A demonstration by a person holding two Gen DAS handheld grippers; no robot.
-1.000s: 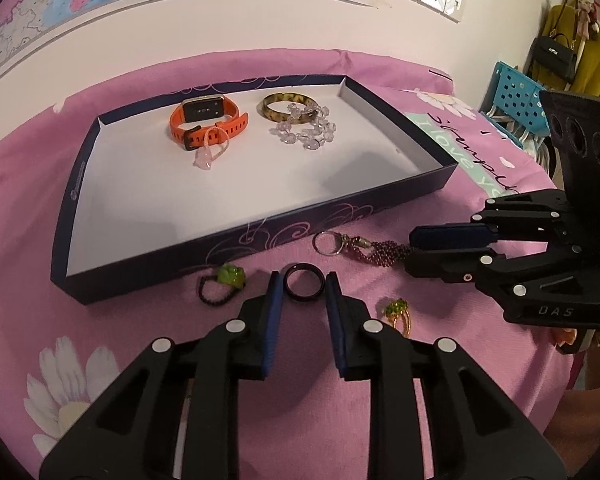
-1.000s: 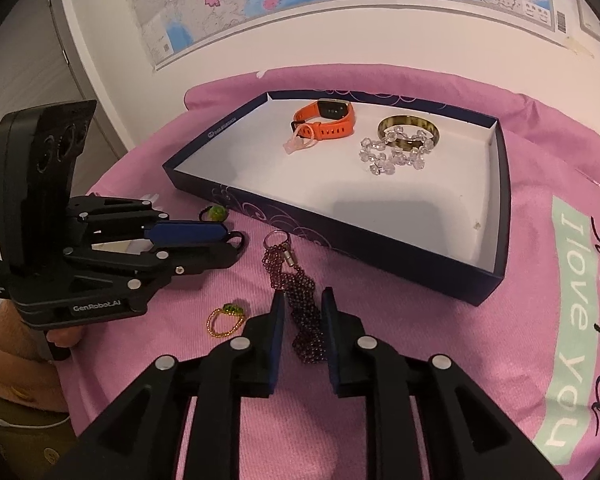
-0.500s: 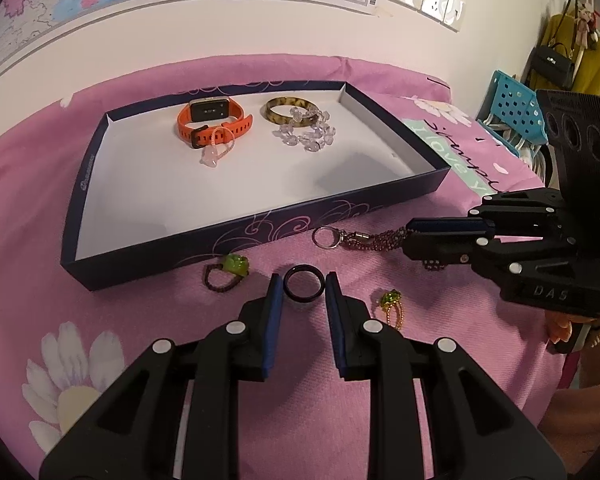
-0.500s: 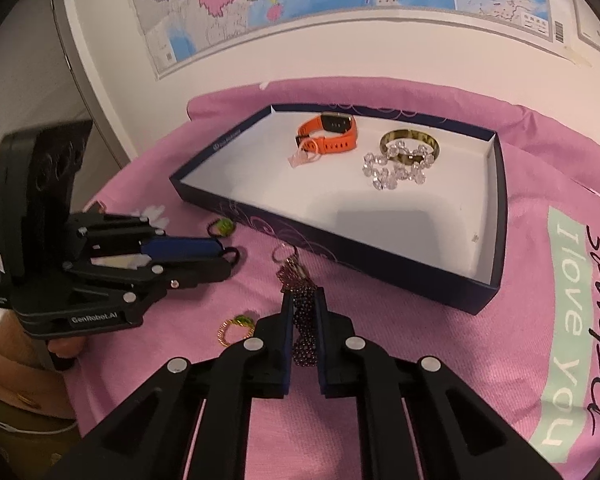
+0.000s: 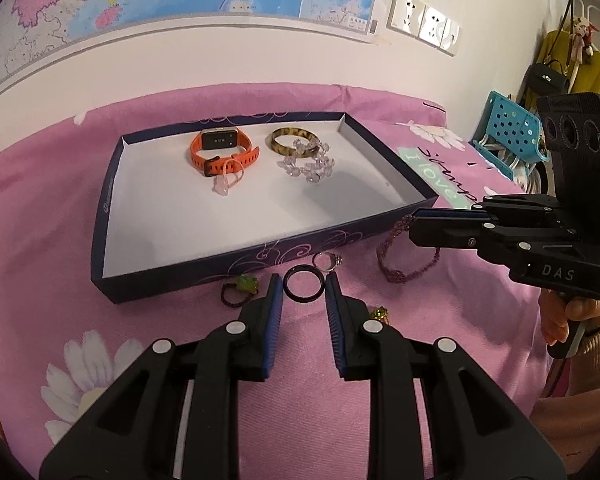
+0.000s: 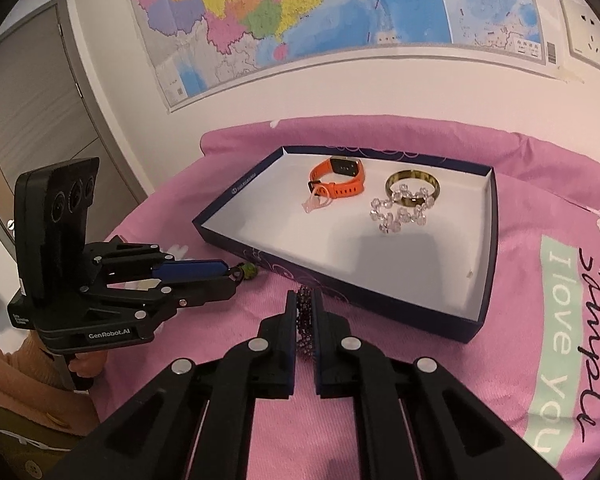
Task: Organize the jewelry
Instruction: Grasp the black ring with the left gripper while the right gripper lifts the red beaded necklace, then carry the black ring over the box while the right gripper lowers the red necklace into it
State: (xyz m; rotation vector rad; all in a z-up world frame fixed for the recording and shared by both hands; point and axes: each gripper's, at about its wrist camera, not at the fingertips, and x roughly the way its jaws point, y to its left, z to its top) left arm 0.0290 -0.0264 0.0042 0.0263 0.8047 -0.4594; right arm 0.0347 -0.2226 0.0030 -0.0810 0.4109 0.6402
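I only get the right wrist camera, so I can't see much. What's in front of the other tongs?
Observer: A black ring lies on the pink cloth between the open left tongs, not gripped.
Operator: Is my purple chain off the cloth?
Observer: Partly, it seems: it droops in a loop from your right tongs, its silver ring down by the tray.
Operator: Anything else outside?
Observer: A gold ring with a green stone, beside the left tongs.

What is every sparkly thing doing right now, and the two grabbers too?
purple beaded bracelet: pinched by the right gripper, hanging loose outside the box
black ring: flat on the cloth, between the open fingers of the left gripper
orange watch: strap buckled, lying in the box
crystal bracelet: in the box, draped over the gold bangle
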